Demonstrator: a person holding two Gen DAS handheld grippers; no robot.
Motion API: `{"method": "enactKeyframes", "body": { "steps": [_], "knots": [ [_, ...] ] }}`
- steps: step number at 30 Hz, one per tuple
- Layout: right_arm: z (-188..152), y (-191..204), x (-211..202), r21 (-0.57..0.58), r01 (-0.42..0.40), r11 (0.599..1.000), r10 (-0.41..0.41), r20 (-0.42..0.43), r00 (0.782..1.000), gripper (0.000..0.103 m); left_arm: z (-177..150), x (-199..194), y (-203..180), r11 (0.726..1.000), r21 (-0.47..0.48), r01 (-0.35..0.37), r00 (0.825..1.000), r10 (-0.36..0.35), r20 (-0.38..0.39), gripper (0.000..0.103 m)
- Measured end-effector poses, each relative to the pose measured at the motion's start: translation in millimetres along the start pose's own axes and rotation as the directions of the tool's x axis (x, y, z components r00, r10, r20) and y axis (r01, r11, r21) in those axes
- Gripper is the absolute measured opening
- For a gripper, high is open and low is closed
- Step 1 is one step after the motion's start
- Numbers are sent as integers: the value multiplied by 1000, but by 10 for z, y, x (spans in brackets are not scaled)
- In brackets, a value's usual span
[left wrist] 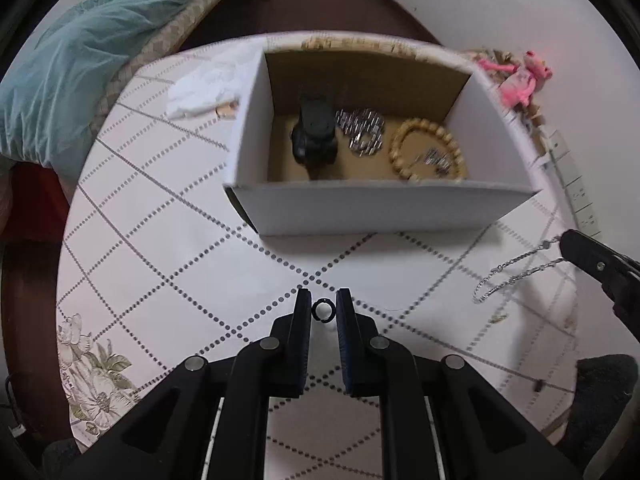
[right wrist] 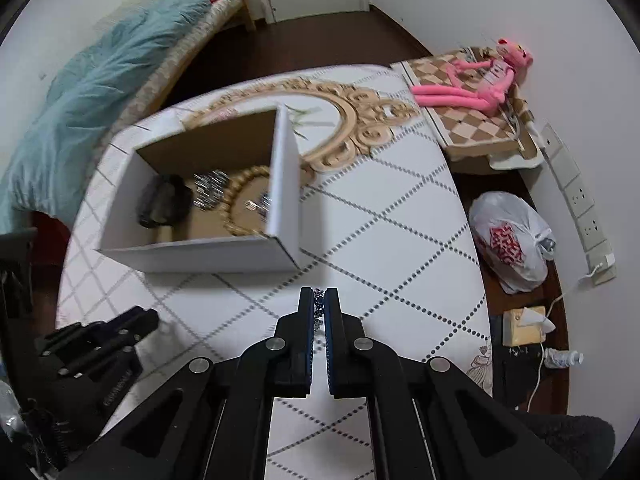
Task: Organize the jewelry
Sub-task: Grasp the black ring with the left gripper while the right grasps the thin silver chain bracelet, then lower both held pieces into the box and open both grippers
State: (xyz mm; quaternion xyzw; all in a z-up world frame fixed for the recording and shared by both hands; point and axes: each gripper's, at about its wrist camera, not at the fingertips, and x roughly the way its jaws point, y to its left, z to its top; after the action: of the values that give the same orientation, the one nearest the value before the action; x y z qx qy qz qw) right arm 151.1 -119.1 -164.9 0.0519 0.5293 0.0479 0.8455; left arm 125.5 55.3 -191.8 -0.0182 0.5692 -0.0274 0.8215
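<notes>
An open white cardboard box (left wrist: 384,208) stands on the table ahead of my left gripper; it also shows in the right wrist view (right wrist: 200,254). Inside lie a black watch (left wrist: 314,136), a silver link bracelet (left wrist: 362,130) and a wooden bead bracelet (left wrist: 430,150). My left gripper (left wrist: 323,310) is shut on a small black ring (left wrist: 322,309), held above the table in front of the box. My right gripper (right wrist: 319,304) is shut on a silver chain necklace (left wrist: 516,276), which dangles from it in a loop at the right of the left wrist view.
The round table (left wrist: 160,240) has a white cloth with dotted diamond lines. A white crumpled cloth (left wrist: 204,88) lies left of the box. A pink plush toy (right wrist: 476,80) sits on a checkered surface. A plastic bag (right wrist: 512,240) lies on the floor.
</notes>
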Motion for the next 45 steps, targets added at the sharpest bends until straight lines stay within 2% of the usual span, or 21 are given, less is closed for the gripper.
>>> {"method": "enactKeyframes", "body": {
  "steps": [4,9,14,17,21,25,29,33,36,37,40,41,43,44,45],
  "knots": [
    [134,85,-303,-20,-57,998,57,35,998,5,125,-326,22,999,-14,49,997,-48,56,10],
    [425,199,-769,-45,-134,990,138,97,986,5,442,-740,125,989,-31,148,983,-143,117,10],
    [769,307,-995,-76,-204,976,211,114,971,5,787,-869,239,976,-28,216,969,-211,130,10],
    [934,378,-892,-97,-220,971,228,84,970,5,915,-741,269,965,-38,259,963,-255,87,10],
    [1072,419,-501,-77,-249,965,249,-18,968,5,1025,-492,258,954,-52,296,955,-296,15,10],
    [1115,443,-156,-74,-242,967,234,-98,967,5,1109,-268,248,941,-82,328,942,-332,-43,10],
    [1129,455,80,-72,-242,968,229,-156,961,5,1186,-142,262,945,-111,309,945,-318,-79,10],
    [1158,428,264,-38,-265,964,250,-224,942,6,1273,-90,319,944,-146,295,946,-310,-94,11],
    [1169,406,376,-22,-268,963,253,-268,930,6,1333,-129,349,956,-140,257,960,-270,-80,14],
    [1174,399,384,-22,-264,964,248,-273,929,6,1349,-151,358,960,-137,244,964,-255,-72,21],
    [1188,367,395,-21,-251,968,236,-276,932,7,1376,-238,408,970,-135,205,977,-211,-32,59],
    [1190,354,387,-17,-248,969,234,-276,932,8,1377,-270,434,973,-135,187,981,-191,-15,62],
    [1201,344,357,-26,-235,972,220,-267,938,23,1374,-293,458,981,-132,144,989,-146,-3,65],
    [1207,344,344,-31,-228,973,212,-262,942,29,1358,-302,475,984,-132,119,993,-120,3,74],
    [1209,348,329,-43,-209,977,191,-256,948,40,1339,-308,485,986,-130,101,995,-100,8,81]
  ]
}}
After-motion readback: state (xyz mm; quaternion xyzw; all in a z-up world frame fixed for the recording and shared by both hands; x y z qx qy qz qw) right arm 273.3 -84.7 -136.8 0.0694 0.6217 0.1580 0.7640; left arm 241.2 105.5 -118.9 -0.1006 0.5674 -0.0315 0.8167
